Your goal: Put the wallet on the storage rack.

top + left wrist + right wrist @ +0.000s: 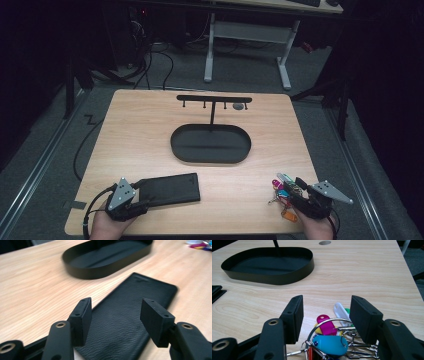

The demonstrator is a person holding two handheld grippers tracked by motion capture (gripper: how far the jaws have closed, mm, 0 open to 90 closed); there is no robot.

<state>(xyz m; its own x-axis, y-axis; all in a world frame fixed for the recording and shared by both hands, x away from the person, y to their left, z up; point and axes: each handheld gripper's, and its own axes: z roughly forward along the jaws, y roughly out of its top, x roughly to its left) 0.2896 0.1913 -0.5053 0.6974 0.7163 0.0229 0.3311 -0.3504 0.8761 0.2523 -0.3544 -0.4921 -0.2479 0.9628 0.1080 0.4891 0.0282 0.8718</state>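
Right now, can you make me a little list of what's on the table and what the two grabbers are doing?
table: light wood
tray: black oval tray, empty, mid-table
stand: black hook stand rising from the tray's far side
wallet: black wallet lying flat, near left
keys: bunch of keys with coloured tags, near right
left gripper: open over the wallet
right gripper: open over the keys

The table [150, 130] was light wood with a visible grain and rounded corners, brightly lit while the room around it lay dark. Grey carpeted floor [240, 75] stretched beyond its far edge. There stood a second desk [250, 30] on white legs, with black cables [150, 55] trailing across the floor beside it. Metal rails [40, 165] ran along the floor on either side.
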